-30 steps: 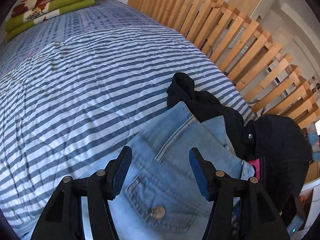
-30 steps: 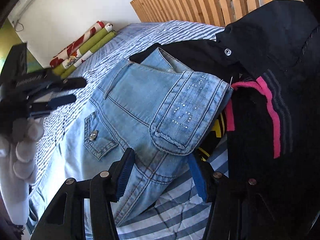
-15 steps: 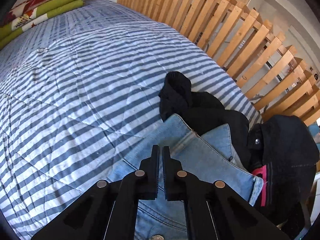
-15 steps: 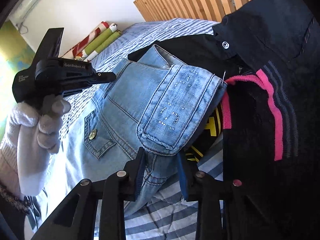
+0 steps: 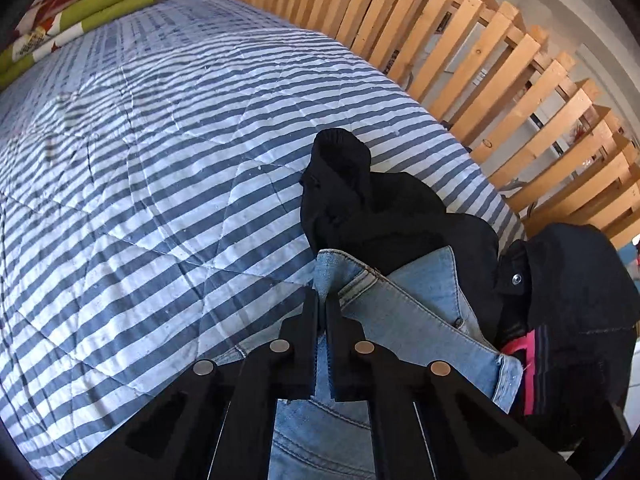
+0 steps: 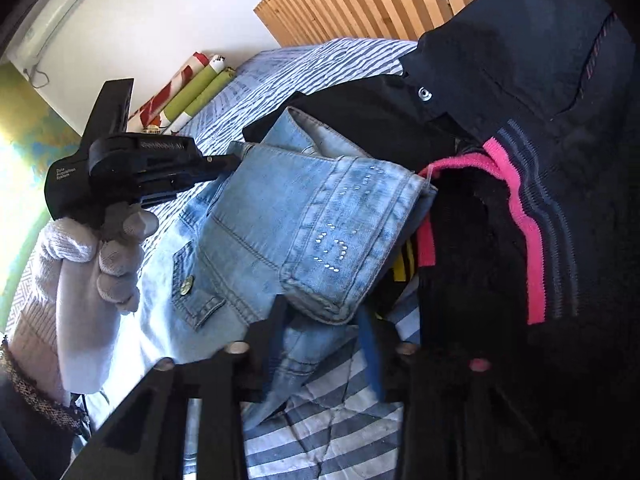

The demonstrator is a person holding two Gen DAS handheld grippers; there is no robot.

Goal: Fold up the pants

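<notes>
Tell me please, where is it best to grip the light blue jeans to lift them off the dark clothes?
Probably the waistband of the jeans: a thick, firm edge, raised over the dark clothes. Come from the striped bedcover side, where that edge lies exposed.

A bed with a blue-and-white striped quilt (image 5: 168, 168) carries light-blue denim jeans (image 5: 404, 320) near, black garments (image 5: 380, 208) right, rolled green-and-red bedding (image 5: 80, 12) far left.

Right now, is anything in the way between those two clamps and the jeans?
Nothing visible. The left hand-held gripper is already shut on the jeans at the waistband edge, and the right hand-held gripper has denim between its fingers. The dark clothes lie beside and partly under the jeans.
</notes>
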